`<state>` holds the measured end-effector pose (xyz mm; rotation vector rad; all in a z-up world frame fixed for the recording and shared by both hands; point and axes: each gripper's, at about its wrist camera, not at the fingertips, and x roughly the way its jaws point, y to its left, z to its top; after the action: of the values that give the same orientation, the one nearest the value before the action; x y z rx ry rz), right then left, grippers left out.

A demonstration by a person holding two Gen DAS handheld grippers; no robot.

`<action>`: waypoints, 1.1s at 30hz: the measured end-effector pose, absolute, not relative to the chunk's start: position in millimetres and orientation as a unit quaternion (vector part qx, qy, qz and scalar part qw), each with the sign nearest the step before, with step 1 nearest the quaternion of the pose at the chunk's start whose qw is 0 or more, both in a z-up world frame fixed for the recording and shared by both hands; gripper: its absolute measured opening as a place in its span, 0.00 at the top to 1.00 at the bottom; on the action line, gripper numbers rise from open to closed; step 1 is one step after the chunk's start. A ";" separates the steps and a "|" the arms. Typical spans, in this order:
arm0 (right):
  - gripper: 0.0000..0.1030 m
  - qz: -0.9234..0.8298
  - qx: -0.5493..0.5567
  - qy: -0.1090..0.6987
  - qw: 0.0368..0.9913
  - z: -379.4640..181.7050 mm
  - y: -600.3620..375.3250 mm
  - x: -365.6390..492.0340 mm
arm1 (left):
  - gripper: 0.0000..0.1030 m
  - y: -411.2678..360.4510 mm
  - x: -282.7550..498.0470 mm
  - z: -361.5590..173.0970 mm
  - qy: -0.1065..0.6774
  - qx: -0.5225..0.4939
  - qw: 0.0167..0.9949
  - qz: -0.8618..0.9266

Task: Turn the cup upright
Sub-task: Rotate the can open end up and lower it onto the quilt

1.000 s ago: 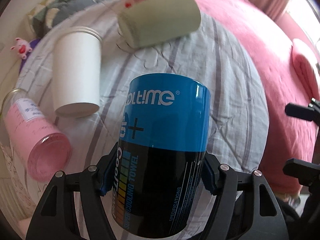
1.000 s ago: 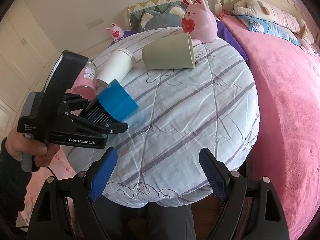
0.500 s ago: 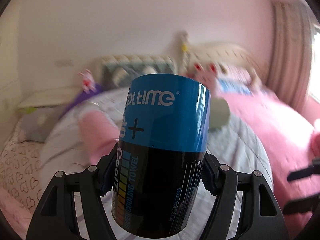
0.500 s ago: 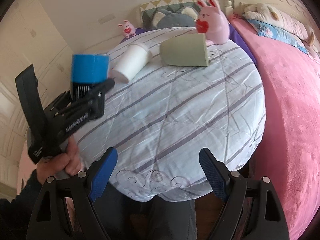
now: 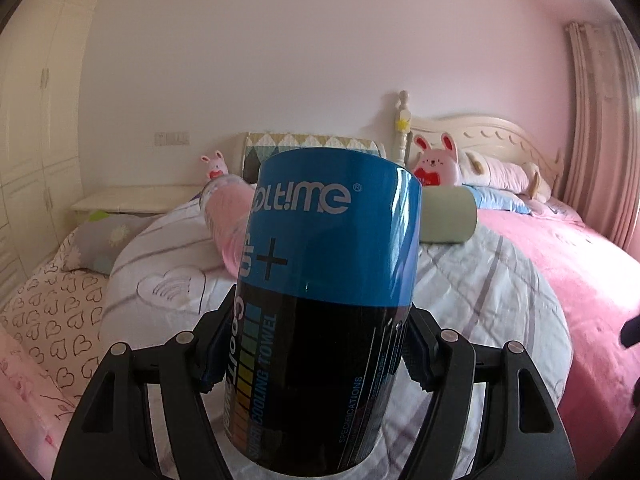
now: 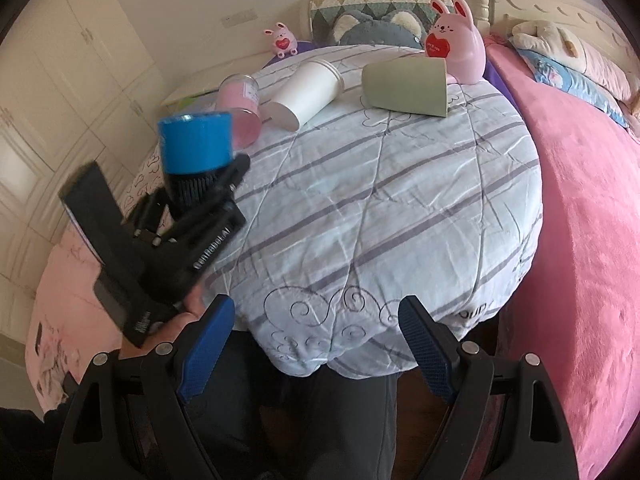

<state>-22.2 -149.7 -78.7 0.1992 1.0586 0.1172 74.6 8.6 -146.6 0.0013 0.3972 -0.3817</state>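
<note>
My left gripper (image 5: 316, 354) is shut on a blue and black cylindrical cup (image 5: 328, 280) and holds it upright in the air, off the table's left edge. In the right wrist view the same cup (image 6: 196, 148) stands upright in the left gripper (image 6: 208, 184), above the left rim of the round table (image 6: 400, 208). My right gripper (image 6: 312, 348) is open and empty, near the table's front edge.
On the far side of the table lie a pink jar (image 6: 240, 108), a white paper cup (image 6: 308, 92) and a green cup (image 6: 408, 86), all on their sides. A pink rabbit toy (image 6: 460, 44) stands behind them. A pink bed (image 6: 580, 200) lies to the right.
My left gripper has turned the blue cup from tilted over the table to upright and has moved it left and up. The right gripper has barely moved.
</note>
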 end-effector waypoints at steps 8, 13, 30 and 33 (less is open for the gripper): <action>0.18 0.045 0.097 0.500 0.859 -75.1 -149.2 -32.7 | 0.31 13.8 63.3 -144.0 0.195 -0.001 0.961 -0.196; 0.18 0.046 0.094 0.497 0.861 -72.0 -145.1 -35.7 | 0.31 15.4 58.0 -144.3 0.199 0.006 0.960 -0.196; 0.18 0.053 0.097 0.489 0.865 -67.4 -138.6 -43.4 | 0.00 14.3 58.7 -137.8 0.217 0.028 0.957 -0.192; 0.18 0.054 0.098 0.488 0.866 -66.5 -138.5 -45.5 | 0.00 14.6 57.9 -135.7 0.222 0.028 0.955 -0.192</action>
<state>-45.5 -138.5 -66.5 0.2056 1.0213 0.1133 57.9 14.6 -135.7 0.0563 0.4511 -0.3905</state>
